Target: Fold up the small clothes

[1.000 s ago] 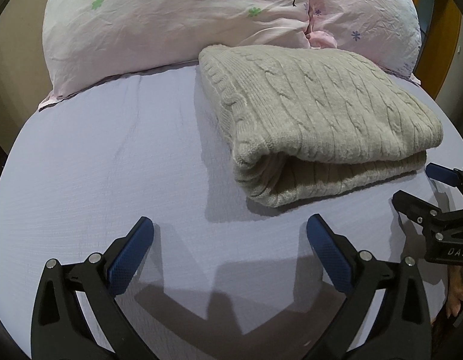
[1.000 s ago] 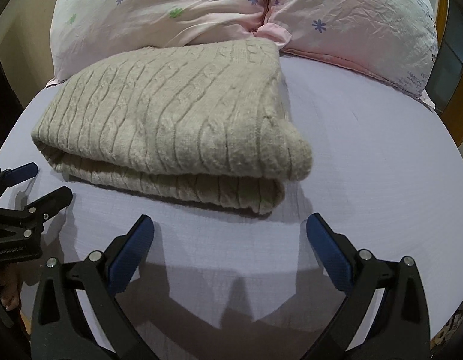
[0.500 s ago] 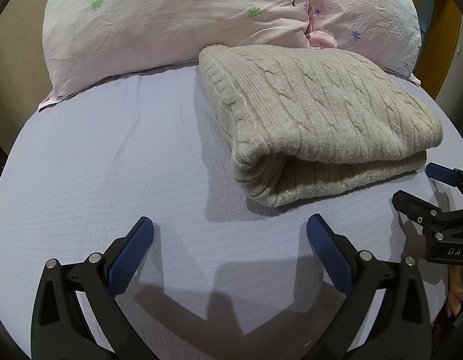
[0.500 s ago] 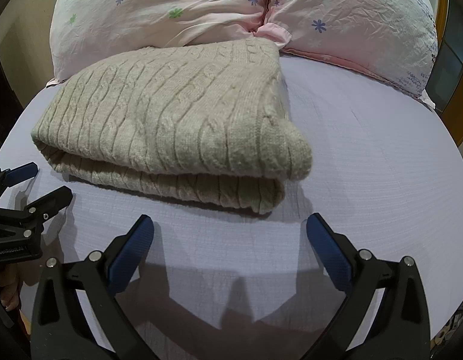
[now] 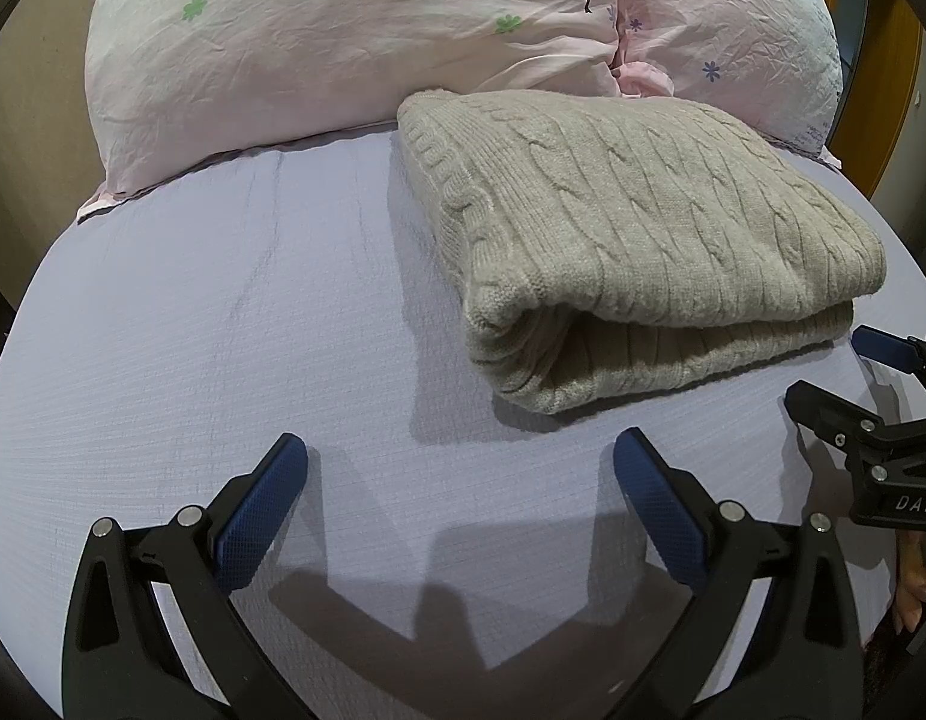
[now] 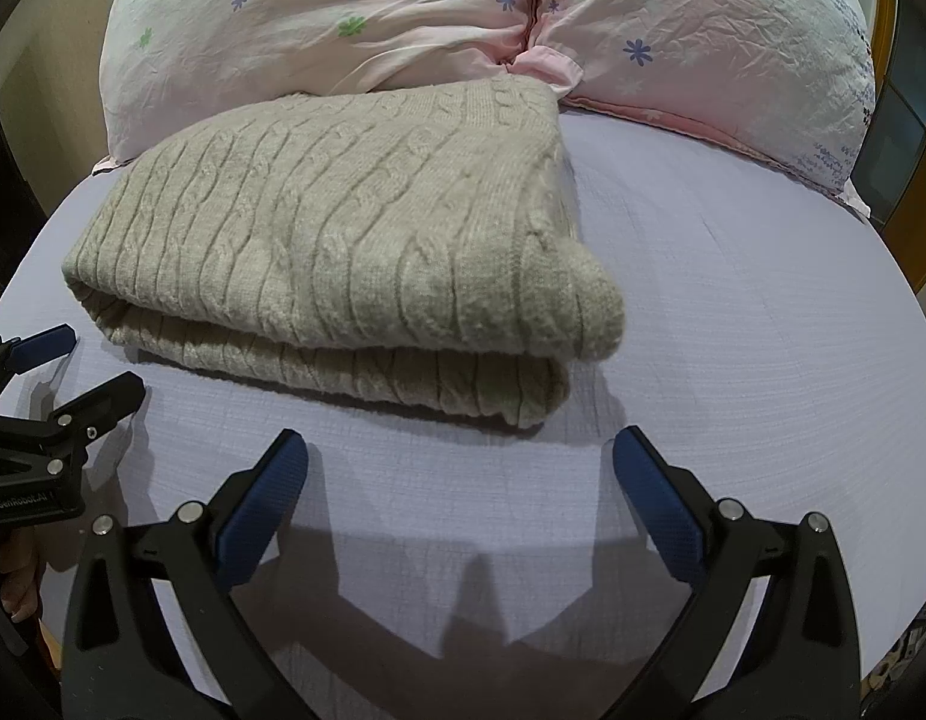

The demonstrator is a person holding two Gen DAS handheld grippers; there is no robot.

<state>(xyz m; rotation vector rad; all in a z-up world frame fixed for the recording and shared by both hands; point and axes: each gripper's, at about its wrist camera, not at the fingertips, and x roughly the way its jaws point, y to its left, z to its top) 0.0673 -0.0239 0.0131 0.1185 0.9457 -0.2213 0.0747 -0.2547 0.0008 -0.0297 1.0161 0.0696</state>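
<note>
Sweater (image 5: pixel 655 228) folded on bed (image 5: pixel 222 330), by pillows (image 5: pixel 342 42). Left gripper (image 5: pixel 459 480), right gripper (image 6: pixel 459 480) wide open, empty. Sweater ahead, between both; right maybe nearer.

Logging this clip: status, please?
Left tongs open, empty. Right tongs open, empty. Sweater folded on bedsheet, touching pillows. Nothing in the way.

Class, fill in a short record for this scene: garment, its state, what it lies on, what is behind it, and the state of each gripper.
garment: grey cable-knit sweater
state: folded in layers
surface: lilac sheet
behind: two pink pillows, touching the sweater's far edge
left gripper: open, holding nothing, short of the sweater
right gripper: open, holding nothing, short of the sweater
</note>
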